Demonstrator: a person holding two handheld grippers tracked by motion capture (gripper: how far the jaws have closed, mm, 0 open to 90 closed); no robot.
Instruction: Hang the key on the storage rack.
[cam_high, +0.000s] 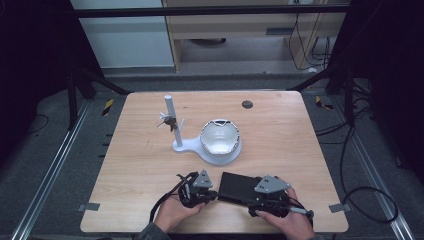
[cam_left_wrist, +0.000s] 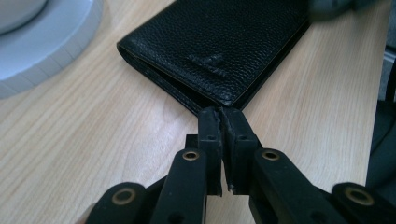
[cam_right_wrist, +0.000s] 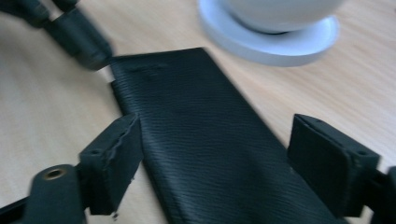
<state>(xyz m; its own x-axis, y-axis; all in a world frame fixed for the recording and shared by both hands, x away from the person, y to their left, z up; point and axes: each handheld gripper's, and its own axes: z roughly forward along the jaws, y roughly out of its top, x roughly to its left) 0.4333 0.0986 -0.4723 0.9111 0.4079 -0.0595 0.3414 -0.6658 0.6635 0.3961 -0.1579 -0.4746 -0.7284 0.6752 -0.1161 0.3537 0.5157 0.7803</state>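
High view: black wallet (cam_high: 239, 186) lies flat near the worktop (cam_high: 280, 130) front edge, between both hands; bare wood left and right of it, white stand with bowl (cam_high: 220, 139) behind; left tool (cam_high: 212, 194) at the wallet's left end, right tool (cam_high: 250, 202) over its right end. Left gripper view: jaws pressed together, pinching the wallet (cam_left_wrist: 219, 46) corner; tool level, low. Right gripper view: jaws spread wide, astride the wallet (cam_right_wrist: 205, 140), pads clear; left tool (cam_right_wrist: 100, 60) at the far corner.
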